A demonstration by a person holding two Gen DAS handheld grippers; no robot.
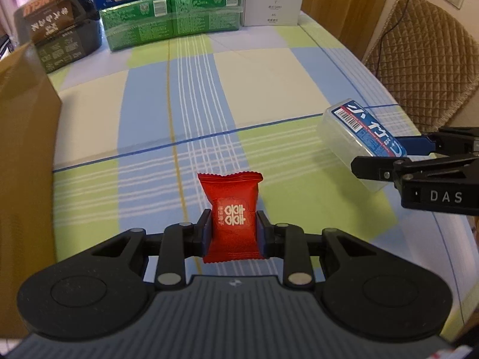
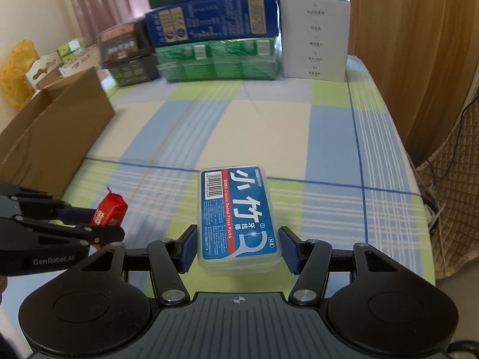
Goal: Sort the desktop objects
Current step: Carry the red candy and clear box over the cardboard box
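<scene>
Two grippers are in view, each holding one object above a checked tablecloth [image 1: 269, 68] of blue, green and cream squares. The left gripper [image 1: 233, 233] is clamped on one red candy packet [image 1: 231, 218]; both blue pads press the packet's sides, and the packet stands upright between them with its crimped top edge pointing to the far side. In the right wrist view the same packet [image 2: 109, 209] appears at the near left, pinched in the left gripper [image 2: 101, 227]. The right gripper [image 2: 239, 248] is closed on one clear plastic floss-pick box [image 2: 238, 218] with a blue label and one barcode; the two pads bear on the box's long sides near its near end, and the label faces up. In the left wrist view this box [image 1: 362, 137] sits at the right, held by the right gripper [image 1: 386, 155]. One open cardboard box [image 2: 51, 137] stands at the left edge of the table. At the far edge, one green pack [image 1: 170, 21], one blue carton [image 2: 212, 21], one white box [image 2: 315, 39] and one dark carton [image 1: 57, 30] are stacked or set side by side.
</scene>
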